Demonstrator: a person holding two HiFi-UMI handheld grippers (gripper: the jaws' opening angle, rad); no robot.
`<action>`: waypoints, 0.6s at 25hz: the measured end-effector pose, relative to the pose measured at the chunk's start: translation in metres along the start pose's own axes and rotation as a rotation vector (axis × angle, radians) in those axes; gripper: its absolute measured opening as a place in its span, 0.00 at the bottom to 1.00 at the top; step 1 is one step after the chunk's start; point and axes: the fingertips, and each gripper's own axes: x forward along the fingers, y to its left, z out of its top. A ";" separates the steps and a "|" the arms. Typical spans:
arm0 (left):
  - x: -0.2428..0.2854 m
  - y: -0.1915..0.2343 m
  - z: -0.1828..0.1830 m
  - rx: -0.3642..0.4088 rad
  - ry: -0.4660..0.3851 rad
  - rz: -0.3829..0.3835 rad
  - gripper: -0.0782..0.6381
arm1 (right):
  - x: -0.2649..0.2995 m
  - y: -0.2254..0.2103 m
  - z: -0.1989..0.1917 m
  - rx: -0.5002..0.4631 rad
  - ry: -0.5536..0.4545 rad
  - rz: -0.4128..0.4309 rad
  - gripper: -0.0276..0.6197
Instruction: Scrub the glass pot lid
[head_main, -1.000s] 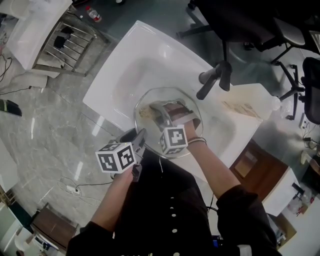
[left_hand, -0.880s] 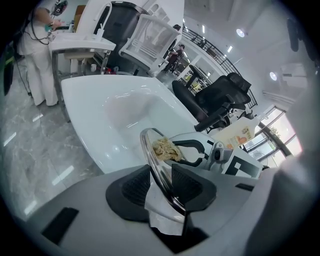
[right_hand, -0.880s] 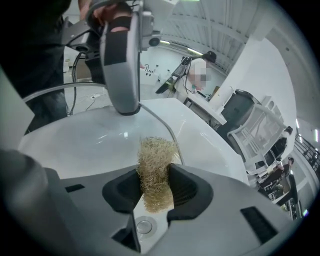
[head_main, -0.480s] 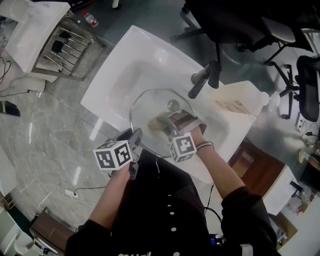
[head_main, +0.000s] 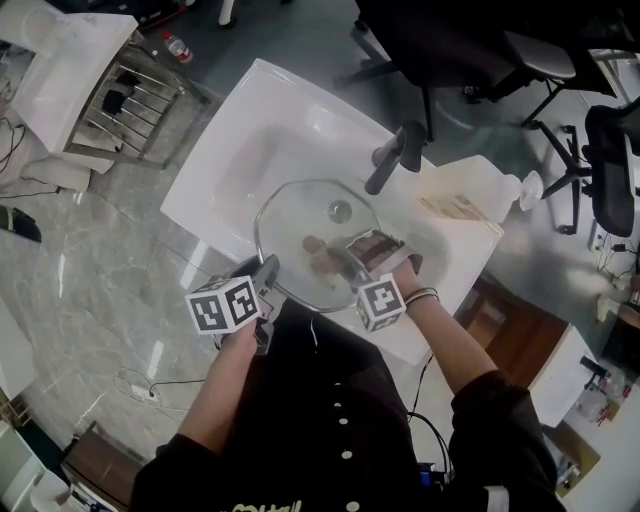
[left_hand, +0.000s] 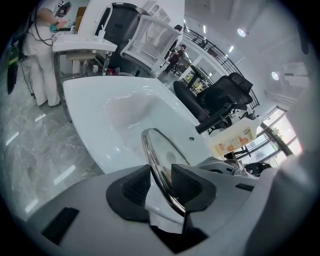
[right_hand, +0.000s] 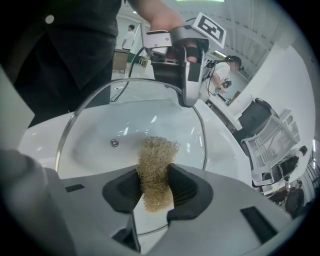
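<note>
The glass pot lid (head_main: 310, 215) is held above the sink (head_main: 250, 120), its rim clamped in the left hand-held gripper (left_hand: 161, 181). The right hand-held gripper (right_hand: 156, 186) is clamped on a fibre scourer (right_hand: 157, 152). The glass lies straight ahead of its jaws.

light: bright, even; ceiling lamps (left_hand: 241, 32) high beyond the left gripper (left_hand: 160, 176) | glare: sheen on sink (left_hand: 115, 107) ahead | edges: fisheye bending, dark corners

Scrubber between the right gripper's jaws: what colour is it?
The scrubber is straw-tan; the right gripper view shows it best.
</note>
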 end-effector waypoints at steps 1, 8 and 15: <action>0.000 0.000 0.000 0.000 0.001 0.001 0.32 | -0.003 0.004 -0.002 -0.002 0.001 0.008 0.27; -0.002 -0.003 0.001 0.016 0.001 0.009 0.31 | -0.027 0.032 -0.021 -0.025 0.020 0.081 0.27; -0.003 -0.004 0.002 0.023 0.005 0.012 0.31 | -0.050 0.058 -0.033 -0.021 0.041 0.173 0.27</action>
